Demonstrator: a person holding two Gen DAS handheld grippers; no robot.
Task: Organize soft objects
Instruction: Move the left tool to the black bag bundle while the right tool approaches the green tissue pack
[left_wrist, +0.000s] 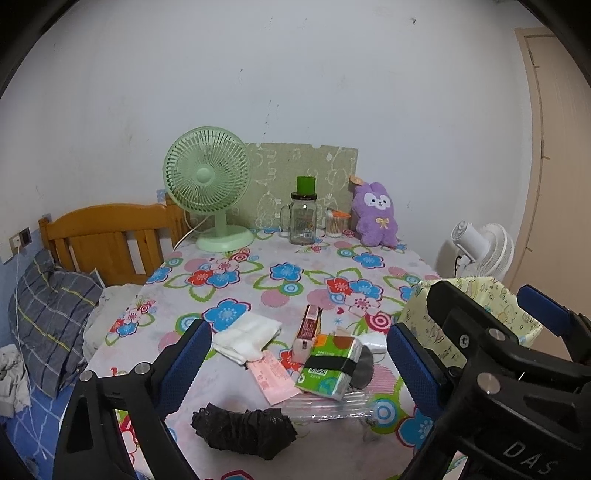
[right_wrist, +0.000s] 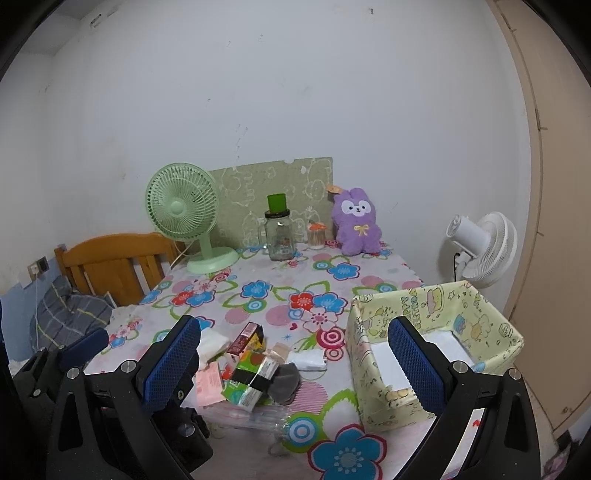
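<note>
Your 2 tools, left tool (left_wrist: 299, 365) and right tool (right_wrist: 295, 360), hang open and empty over the tabletop (left_wrist: 258, 288), soft clutter like tissues (left_wrist: 328, 365) piled beside the box (right_wrist: 436, 332), ready for sorting.

The left gripper (left_wrist: 299, 363) hovers with jaws spread wide, holding nothing. To its right, the right gripper (right_wrist: 295, 354) hangs equally wide.

A green desk fan (left_wrist: 207, 184), glass jar (left_wrist: 303, 221) and white fan (right_wrist: 484, 247) stand by the wall.
</note>
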